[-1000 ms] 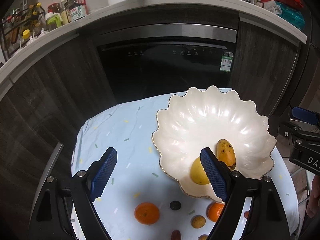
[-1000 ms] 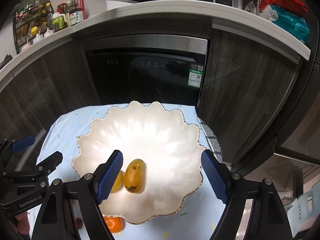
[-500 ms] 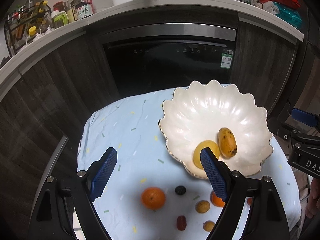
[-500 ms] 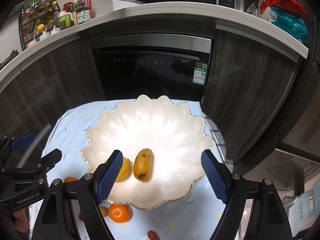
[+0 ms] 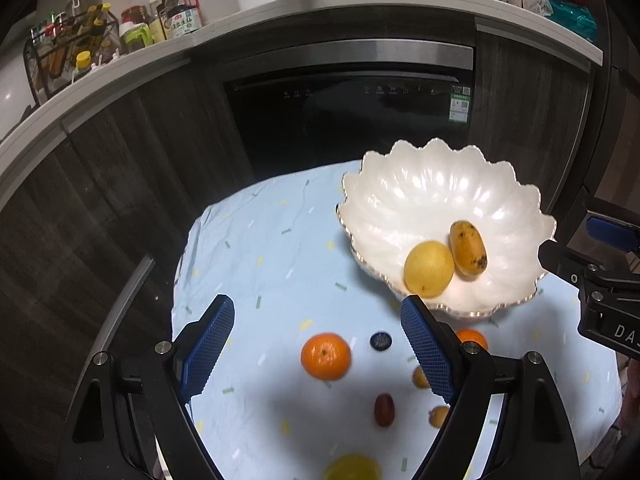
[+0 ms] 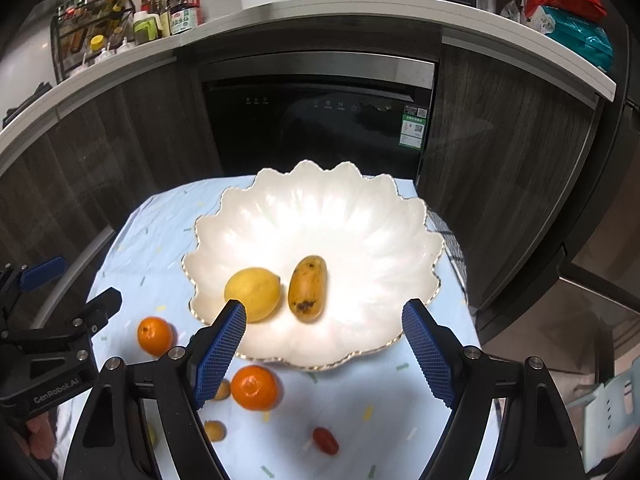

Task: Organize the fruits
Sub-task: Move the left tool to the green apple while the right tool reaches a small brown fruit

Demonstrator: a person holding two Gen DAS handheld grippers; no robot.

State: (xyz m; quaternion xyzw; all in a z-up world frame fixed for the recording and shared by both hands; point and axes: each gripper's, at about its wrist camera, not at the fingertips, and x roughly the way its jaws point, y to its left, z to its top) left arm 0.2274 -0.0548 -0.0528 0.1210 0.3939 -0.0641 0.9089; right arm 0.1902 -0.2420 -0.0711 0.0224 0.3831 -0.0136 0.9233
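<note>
Fruits are only partly sorted: a lemon (image 6: 253, 294) and a mango (image 6: 307, 289) lie in the scalloped bowl (image 6: 360, 216) at frame centre, while two oranges (image 6: 254, 387), small fruits and a berry (image 5: 380, 340) wait on the cloth (image 5: 256, 248) below, both grippers (image 5: 316, 352) (image 6: 322, 354) gaping, empty.

Bowl (image 6: 360, 220) glossy pearly ceramic; tablecloth (image 5: 260, 248) matt creased cloth; cabinet fronts (image 6: 500, 168) dark woodgrain; pads (image 5: 208, 352) textured blue.
</note>
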